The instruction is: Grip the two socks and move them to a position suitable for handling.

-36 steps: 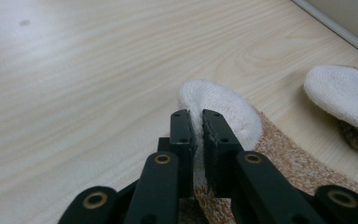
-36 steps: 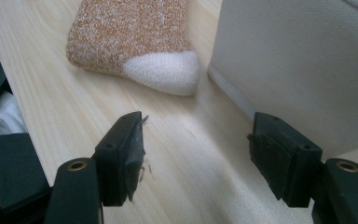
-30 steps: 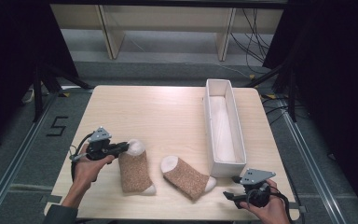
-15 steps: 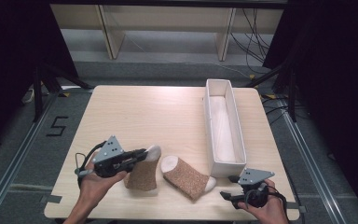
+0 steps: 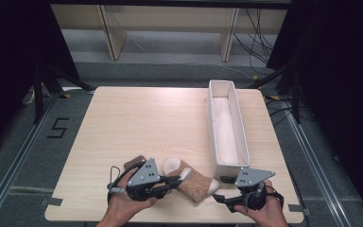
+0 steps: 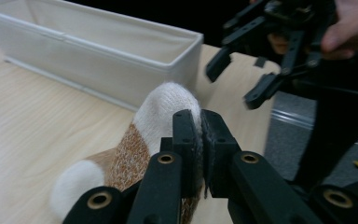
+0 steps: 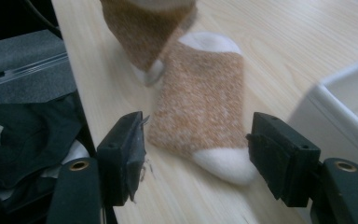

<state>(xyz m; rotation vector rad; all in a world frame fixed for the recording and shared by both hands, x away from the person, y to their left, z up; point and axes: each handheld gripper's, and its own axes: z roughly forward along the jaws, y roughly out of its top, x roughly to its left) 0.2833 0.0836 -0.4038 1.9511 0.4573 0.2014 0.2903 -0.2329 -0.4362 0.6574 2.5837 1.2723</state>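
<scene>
Your left gripper [image 6: 200, 140] pinches the soft, light sock [image 6: 163, 116] by its edge; your right gripper [image 7: 193, 149], spread wide, should take the flat sock [image 7: 200, 107] by its cuff.

High view: fixed above the near edge, facing forward and down, far enough to take in the whole table [image 5: 137, 123]. Left gripper view: riding low on the left gripper [image 6: 200, 135], looking along its jaws, very close to the clamped sock [image 6: 163, 116], with the white bin [image 6: 98, 46] ahead and the right gripper [image 6: 242, 74] beyond. Right gripper view: looking down between the jaws of the right gripper [image 7: 196, 144] at the flat sock [image 7: 200, 107] just ahead. Shared by all three: socks, bin, tabletop.
</scene>
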